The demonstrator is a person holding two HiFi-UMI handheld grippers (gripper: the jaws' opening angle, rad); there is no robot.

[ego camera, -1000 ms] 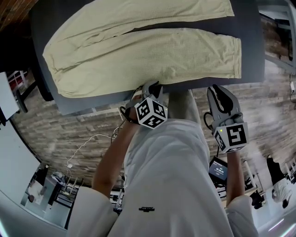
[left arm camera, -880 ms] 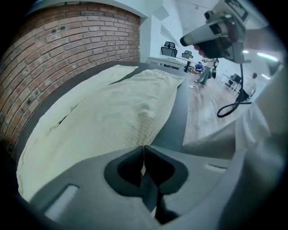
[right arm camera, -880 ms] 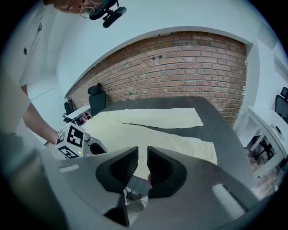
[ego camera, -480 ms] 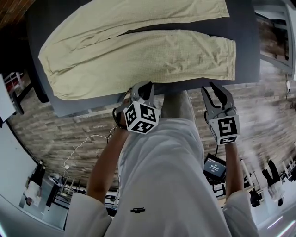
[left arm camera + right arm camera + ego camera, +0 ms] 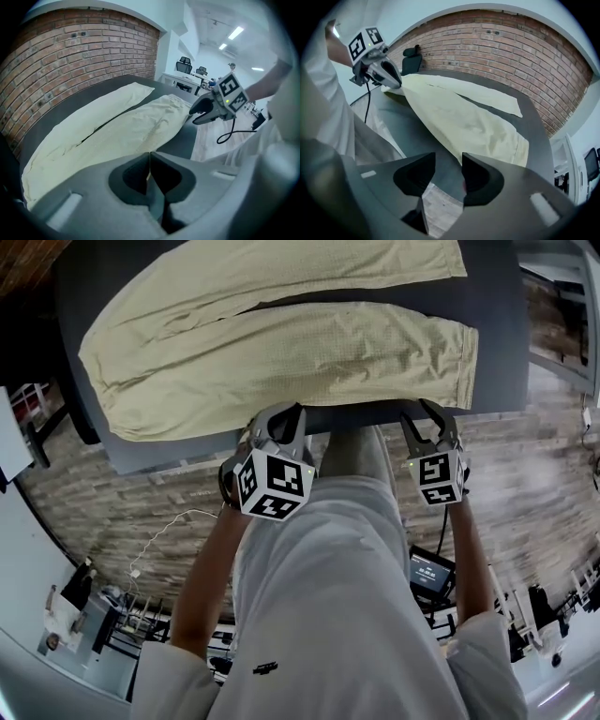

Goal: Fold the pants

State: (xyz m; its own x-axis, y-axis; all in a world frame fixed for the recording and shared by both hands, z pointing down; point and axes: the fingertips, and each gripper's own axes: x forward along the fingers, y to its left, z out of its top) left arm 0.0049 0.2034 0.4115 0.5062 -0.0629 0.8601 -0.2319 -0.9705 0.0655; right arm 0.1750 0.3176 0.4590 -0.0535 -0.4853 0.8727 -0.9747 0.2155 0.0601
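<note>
Pale yellow pants (image 5: 281, 352) lie flat on the dark grey table (image 5: 497, 296), waist at the left and legs running right. My left gripper (image 5: 286, 412) hovers at the table's front edge by the near leg, shut, with no cloth visibly lifted. In the left gripper view its jaws (image 5: 150, 154) meet just before the pants (image 5: 122, 131). My right gripper (image 5: 424, 413) hangs at the front edge near the near leg's hem. Its jaws (image 5: 448, 157) have just been opening, and only table edge and floor show between them. The pants (image 5: 464, 122) lie beyond.
A red brick wall (image 5: 511, 42) stands behind the table. A small device with a lit screen (image 5: 431, 573) and a white cable (image 5: 178, 526) lie on the brick-patterned floor. Office chairs and desks (image 5: 187, 70) stand past the table's right end.
The left jaws have closed and that gripper has risen toward the camera. The right gripper has dropped toward the table's front edge, rolled, and spread its jaws wider. The pants lie as before.
</note>
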